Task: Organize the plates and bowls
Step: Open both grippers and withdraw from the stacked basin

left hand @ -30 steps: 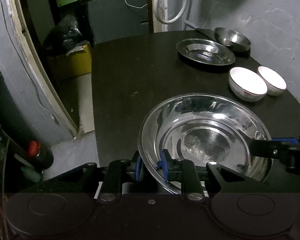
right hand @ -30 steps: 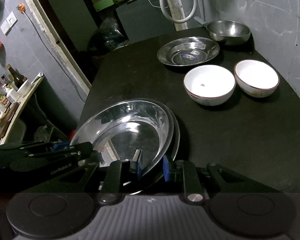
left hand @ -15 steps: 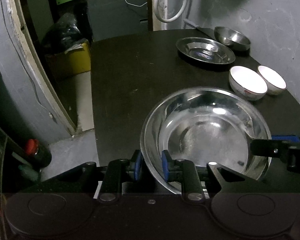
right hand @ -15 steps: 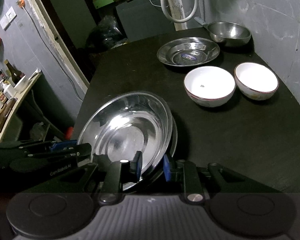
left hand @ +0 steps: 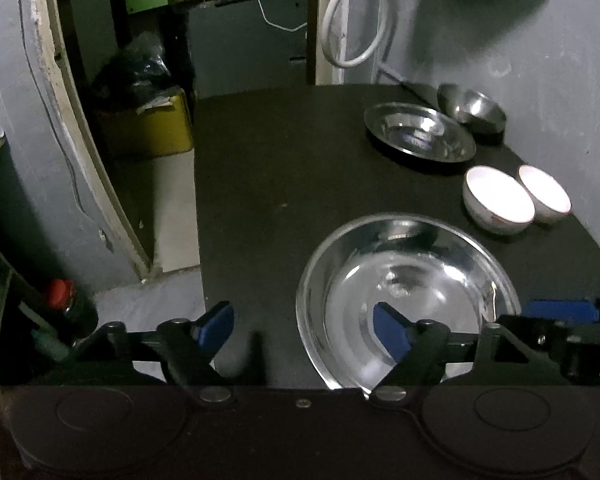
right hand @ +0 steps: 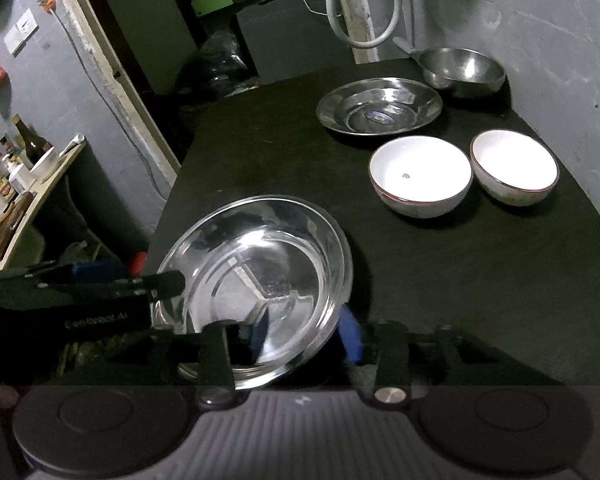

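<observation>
A large steel bowl (left hand: 408, 292) lies on the black table (left hand: 268, 184) near its front left edge; it also shows in the right wrist view (right hand: 260, 280). My left gripper (left hand: 303, 330) is open, one finger over the bowl's near rim, the other left of it. My right gripper (right hand: 300, 336) is open, straddling the bowl's right rim. Each gripper shows at the edge of the other's view. Two white bowls (right hand: 420, 174) (right hand: 514, 166) sit side by side at the right. A steel plate (right hand: 378, 106) and a small steel bowl (right hand: 462, 68) sit at the back right.
A grey wall (right hand: 540, 20) borders the table's right and back. A white hose (left hand: 352, 20) hangs at the back. Left of the table are a doorway, a yellow box (left hand: 148, 128) and a red-capped bottle (left hand: 58, 294) on the floor.
Both grippers were shut on the large steel bowl's rim and held it up; now the bowl lies on the table and both grippers have opened.
</observation>
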A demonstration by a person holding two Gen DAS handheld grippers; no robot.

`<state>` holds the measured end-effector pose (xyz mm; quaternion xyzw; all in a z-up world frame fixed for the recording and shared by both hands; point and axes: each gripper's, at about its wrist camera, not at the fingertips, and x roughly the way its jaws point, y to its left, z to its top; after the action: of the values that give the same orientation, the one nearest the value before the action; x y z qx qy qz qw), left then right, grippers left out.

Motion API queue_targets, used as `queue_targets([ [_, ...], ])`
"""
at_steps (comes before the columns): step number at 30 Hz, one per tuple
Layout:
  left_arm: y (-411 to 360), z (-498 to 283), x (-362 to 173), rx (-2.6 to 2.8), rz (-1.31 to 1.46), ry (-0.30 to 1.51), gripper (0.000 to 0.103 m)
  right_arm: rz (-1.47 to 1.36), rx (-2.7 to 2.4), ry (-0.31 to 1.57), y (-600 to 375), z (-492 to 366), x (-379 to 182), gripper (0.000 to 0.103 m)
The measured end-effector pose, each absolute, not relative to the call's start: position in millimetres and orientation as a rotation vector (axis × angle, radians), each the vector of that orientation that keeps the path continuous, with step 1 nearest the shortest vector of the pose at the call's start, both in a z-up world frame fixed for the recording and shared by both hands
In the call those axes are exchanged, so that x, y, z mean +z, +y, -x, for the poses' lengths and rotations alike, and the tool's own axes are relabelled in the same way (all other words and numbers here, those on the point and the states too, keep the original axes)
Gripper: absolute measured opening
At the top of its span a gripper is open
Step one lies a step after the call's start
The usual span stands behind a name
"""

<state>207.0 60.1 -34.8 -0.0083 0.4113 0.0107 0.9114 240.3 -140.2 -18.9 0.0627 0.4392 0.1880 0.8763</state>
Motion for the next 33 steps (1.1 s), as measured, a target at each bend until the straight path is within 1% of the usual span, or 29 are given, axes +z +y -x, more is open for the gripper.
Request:
queue_targets([
  [2,63,-207,-32,0.033,0.027,0.827,0.094,-0.132,0.391,0.914,-143,-240,-20,0.059],
  [3,64,-207,-31,0.04,0.033,0.817,0.095,-0.134,0.391,0.912,-144,-240,-20,0.062],
  [4,66,-208,-30,0.047,0.042,0.809,0.099,-0.137,0.39,0.91,-146,-240,-20,0.069],
  [5,67,-208,-29,0.055,0.052,0.803,0.102,-0.136,0.383,0.909,-148,-240,-19,0.08],
  [6,69,-209,-29,0.065,0.06,0.798,0.102,-0.132,0.373,0.902,-150,-239,-18,0.086],
  [7,69,-210,-29,0.073,0.066,0.795,0.102,-0.125,0.365,0.891,-151,-238,-16,0.095],
  [8,70,-212,-29,0.083,0.076,0.792,0.102,-0.116,0.361,0.879,-153,-237,-13,0.1],
  [9,72,-214,-29,0.091,0.088,0.789,0.102,-0.103,0.36,0.868,-155,-237,-11,0.102],
  [12,74,-220,-28,0.117,0.144,0.765,0.102,-0.058,0.362,0.838,-165,-241,2,0.103],
  [16,73,-237,-9,0.131,0.196,0.682,0.102,-0.06,0.372,0.74,-187,-259,41,0.103],
  [19,68,-258,11,0.133,0.225,0.613,0.102,-0.06,0.39,0.637,-203,-282,76,0.103],
  [22,58,-288,23,0.128,0.228,0.59,0.102,-0.077,0.404,0.584,-212,-315,94,0.103],
  [26,39,-331,21,0.146,0.237,0.592,0.102,-0.038,0.351,0.601,-213,-363,81,0.103],
  [33,12,-391,-10,0.121,0.201,0.664,0.102,-0.083,0.342,0.689,-212,-412,26,0.103],
])
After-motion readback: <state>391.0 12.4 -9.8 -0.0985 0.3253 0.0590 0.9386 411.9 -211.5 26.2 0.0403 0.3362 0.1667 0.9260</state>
